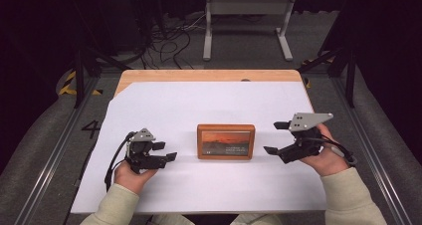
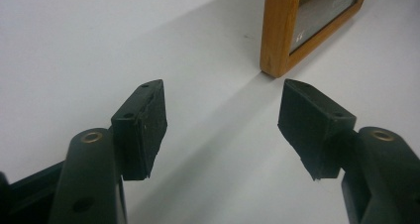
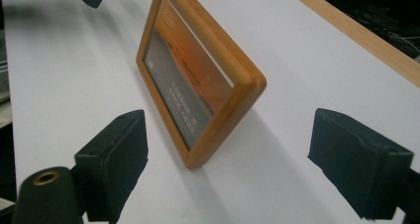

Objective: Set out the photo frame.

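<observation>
In the high view, a wooden picture frame [image 1: 226,141] is seen standing at centre on the white sheet [image 1: 164,105], flanked by the left gripper [image 1: 164,151] and right gripper [image 1: 276,137], both spread and apart from it. In the left gripper view, the frame [image 2: 277,30] is placed upper right beyond empty jaws. In the right gripper view, the frame [image 3: 198,80] is seen between the parted jaws, untouched.

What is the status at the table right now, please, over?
Left gripper open, nothing between its jaws. Right gripper open, nothing gripped. Wooden picture frame stands upright between them on the white sheet, untouched. Nothing in the way.
</observation>
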### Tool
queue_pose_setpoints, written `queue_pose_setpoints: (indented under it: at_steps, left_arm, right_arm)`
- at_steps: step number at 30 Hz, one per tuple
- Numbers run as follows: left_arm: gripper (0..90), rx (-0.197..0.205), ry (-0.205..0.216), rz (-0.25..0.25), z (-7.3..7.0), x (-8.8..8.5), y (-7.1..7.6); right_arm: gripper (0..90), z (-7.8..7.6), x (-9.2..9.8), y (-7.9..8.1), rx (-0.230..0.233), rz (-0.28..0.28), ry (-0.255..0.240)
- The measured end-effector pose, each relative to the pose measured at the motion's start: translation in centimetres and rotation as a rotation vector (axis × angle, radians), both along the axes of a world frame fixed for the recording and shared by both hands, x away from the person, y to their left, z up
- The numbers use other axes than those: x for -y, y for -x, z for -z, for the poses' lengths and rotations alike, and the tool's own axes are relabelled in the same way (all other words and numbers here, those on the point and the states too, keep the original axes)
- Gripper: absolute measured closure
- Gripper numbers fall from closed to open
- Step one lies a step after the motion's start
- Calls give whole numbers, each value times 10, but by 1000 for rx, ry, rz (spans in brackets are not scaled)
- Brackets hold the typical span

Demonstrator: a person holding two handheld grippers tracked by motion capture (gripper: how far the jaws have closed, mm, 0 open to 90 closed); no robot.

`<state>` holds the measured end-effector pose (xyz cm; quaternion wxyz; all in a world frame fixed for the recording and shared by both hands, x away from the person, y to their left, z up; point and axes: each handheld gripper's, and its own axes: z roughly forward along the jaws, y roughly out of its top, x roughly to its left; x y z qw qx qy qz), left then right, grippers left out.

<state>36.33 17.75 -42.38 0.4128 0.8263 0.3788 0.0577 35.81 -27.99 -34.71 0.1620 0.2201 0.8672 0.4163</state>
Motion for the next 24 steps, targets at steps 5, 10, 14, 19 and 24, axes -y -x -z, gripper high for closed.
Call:
queue_pose_setpoints:
  at_steps: [5,10,14,19,24]
  left_arm:
    - [333,10,7,7,2,-3,-2]
    - [325,23,5,6,5,-6,-4]
    - [319,25,4,2,8,-9,-6]
    - [311,28,9,3,8,-8,-5]
    - [306,32,15,8,9,-8,-5]
  right_arm:
    - [151,15,14,5,-7,42,-34]
    - [150,36,25,7,-35,80,-34]
    - [150,51,31,7,-57,111,-22]
    - [135,72,34,4,-74,133,-9]
    - [123,82,37,3,-84,136,-44]
